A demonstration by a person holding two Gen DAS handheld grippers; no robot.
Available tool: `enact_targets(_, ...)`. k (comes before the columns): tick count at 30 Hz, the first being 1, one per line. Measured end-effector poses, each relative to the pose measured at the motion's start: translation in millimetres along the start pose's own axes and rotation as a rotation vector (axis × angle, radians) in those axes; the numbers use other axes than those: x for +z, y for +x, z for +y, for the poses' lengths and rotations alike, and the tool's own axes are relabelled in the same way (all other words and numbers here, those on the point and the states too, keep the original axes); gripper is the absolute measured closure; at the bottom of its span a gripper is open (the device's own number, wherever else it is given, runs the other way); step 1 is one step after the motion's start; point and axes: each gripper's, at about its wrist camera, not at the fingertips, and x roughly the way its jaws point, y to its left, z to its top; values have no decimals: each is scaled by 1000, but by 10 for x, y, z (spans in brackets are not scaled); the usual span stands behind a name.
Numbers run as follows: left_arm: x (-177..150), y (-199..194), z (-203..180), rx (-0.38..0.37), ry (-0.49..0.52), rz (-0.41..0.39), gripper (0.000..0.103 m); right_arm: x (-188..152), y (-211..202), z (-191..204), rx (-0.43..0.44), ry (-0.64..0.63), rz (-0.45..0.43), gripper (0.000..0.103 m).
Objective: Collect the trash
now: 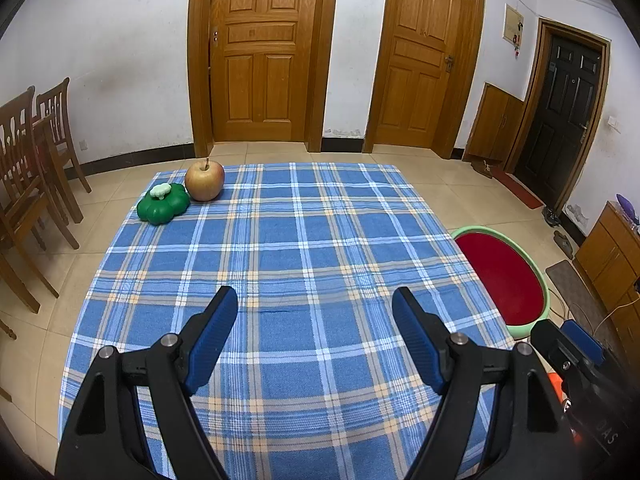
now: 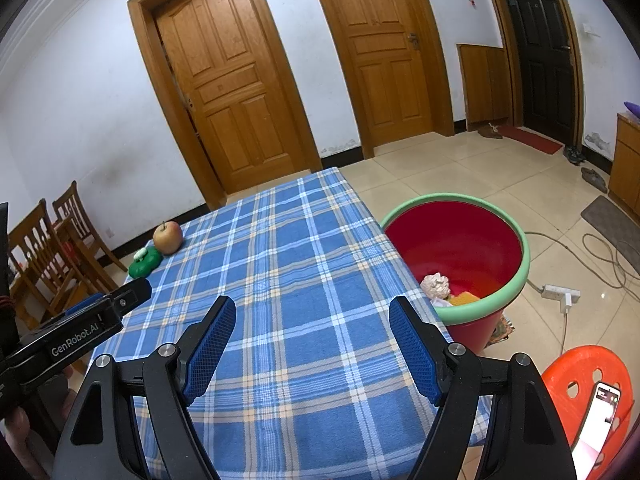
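Left wrist view: left gripper [image 1: 315,344] jaws wide apart, empty, over near edge of the surface [image 1: 280,264]; apple [image 1: 204,180] and green lid [image 1: 163,203] at far left corner. Right wrist view: right gripper [image 2: 312,350] likewise spread, empty; red bin [image 2: 460,256] off the surface's right edge, nearer this hand, crumpled trash [image 2: 436,285] already inside.

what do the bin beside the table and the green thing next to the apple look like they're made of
Bin: likely molded plastic, smooth red wall with a pale green rolled rim showing soft glare.
Green thing: probably glossy hard plastic; lobed, uniform green, with highlights and a pale knob on top.
Apple: looks real, though that's uncertain.
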Motion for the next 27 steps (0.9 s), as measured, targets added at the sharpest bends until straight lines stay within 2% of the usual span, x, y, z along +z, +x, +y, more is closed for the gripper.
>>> enact_targets(27, 3, -1, 6, 1, 2, 0, 24, -21, -7, 37, 2, -2, 0, 23)
